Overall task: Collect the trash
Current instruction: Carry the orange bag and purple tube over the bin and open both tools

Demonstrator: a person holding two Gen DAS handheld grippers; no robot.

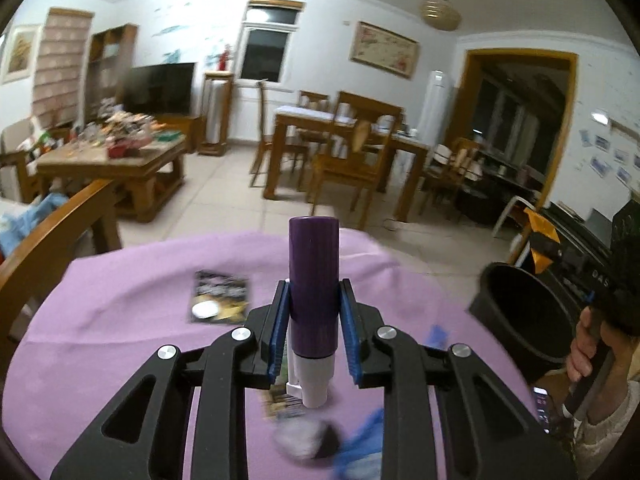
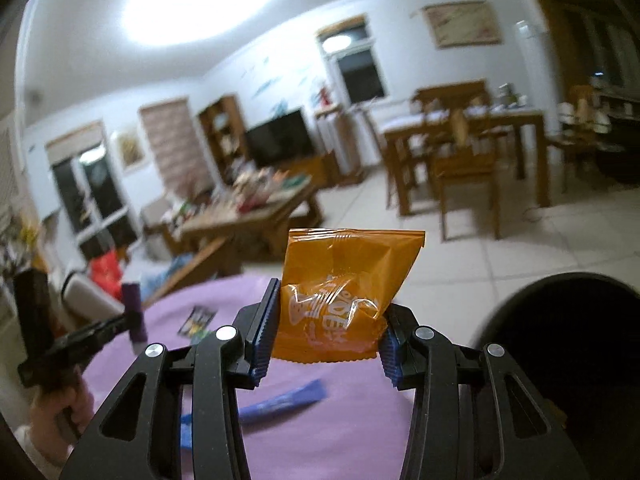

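Both grippers are carrying trash: my left gripper point(image 1: 314, 316) is clamping a purple tube point(image 1: 314, 280) upright, my right gripper point(image 2: 326, 338) is pinching an orange wrapper point(image 2: 340, 300) near the black bin point(image 2: 568, 360). That crumpled wrapper could be slipping from its thin hold. A dark packet point(image 1: 220, 298) and blue scraps point(image 2: 280, 400) are lying on the purple cloth point(image 1: 120, 320), not blocking me.

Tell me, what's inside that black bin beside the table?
The black bin looks only dark inside: nothing visible in the part its tilted mouth shows. Its bottom is hidden by its own wall in both views, so trash there cannot be ruled out.
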